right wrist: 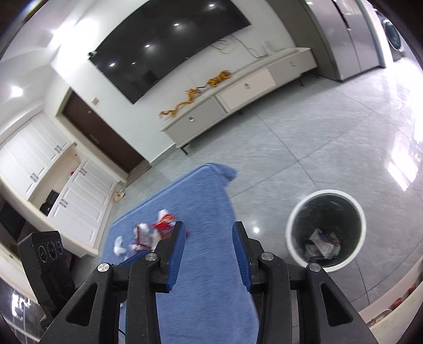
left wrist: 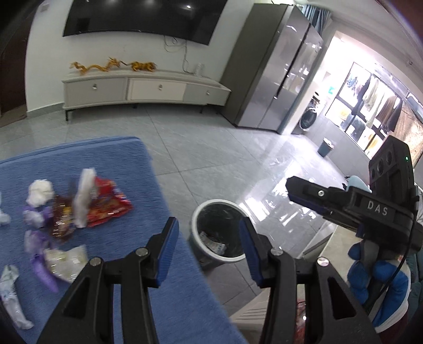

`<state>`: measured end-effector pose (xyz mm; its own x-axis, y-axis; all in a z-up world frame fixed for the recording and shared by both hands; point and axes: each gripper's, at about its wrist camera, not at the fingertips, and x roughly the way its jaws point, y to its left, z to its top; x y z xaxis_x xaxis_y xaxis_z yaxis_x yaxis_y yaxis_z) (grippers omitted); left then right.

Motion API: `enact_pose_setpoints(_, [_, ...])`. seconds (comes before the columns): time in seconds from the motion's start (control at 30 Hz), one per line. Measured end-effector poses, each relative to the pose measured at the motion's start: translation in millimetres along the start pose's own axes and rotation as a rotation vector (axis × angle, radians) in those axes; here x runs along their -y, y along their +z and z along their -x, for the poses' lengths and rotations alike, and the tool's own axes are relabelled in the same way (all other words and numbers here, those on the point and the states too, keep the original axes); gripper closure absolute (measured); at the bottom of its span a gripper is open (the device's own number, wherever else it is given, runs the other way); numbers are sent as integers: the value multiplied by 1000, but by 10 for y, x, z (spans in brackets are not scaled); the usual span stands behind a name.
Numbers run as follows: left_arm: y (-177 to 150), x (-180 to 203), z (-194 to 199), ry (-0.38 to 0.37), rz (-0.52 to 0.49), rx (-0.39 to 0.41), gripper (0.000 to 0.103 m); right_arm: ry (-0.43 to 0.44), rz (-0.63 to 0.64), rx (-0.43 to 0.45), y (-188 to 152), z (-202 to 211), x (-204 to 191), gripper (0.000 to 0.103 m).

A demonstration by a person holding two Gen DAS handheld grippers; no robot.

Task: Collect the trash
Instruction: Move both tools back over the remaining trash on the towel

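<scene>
Several pieces of trash lie on a blue cloth-covered table [left wrist: 137, 238]: a red snack wrapper [left wrist: 109, 203], crumpled white tissue [left wrist: 39, 191], purple wrappers [left wrist: 39, 262] and a clear bag [left wrist: 67, 262]. The pile also shows in the right wrist view [right wrist: 153, 232]. A white-rimmed bin [left wrist: 219, 230] with a dark liner stands on the floor right of the table and holds some trash [right wrist: 321, 243]. My left gripper [left wrist: 208, 248] is open and empty above the table's right edge. My right gripper [right wrist: 208, 254] is open and empty above the cloth [right wrist: 206, 291]; its body shows in the left wrist view [left wrist: 351, 206].
A TV cabinet [left wrist: 145, 88] with golden dragon figures stands at the far wall under a wall TV [left wrist: 142, 18]. A grey fridge [left wrist: 275, 66] is to the right. A small blue bin [left wrist: 325, 146] stands far off. The floor is grey tile [left wrist: 211, 148].
</scene>
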<state>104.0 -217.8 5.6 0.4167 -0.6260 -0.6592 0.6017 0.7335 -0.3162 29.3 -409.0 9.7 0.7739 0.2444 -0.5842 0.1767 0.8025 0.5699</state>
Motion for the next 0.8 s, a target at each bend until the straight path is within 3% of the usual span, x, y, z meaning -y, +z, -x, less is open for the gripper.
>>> enact_pose_setpoints(0.13, [-213,-499,446,62,38,53,49,42,37,-12,-123,-60,-311,67])
enact_pose_setpoints(0.3, [-516,-1126,960,183,75,116,48,81,90,-39,-287,-180,-648,66])
enact_pose_setpoints(0.47, [-888,-1788,1285,289,137,127,47,113,140,-99,-484,-450,-936,65])
enact_pose_setpoints(0.8, [-1318,-2478,1211,408,236,42,45,139,177,-274,-909,-1290,-1152,61])
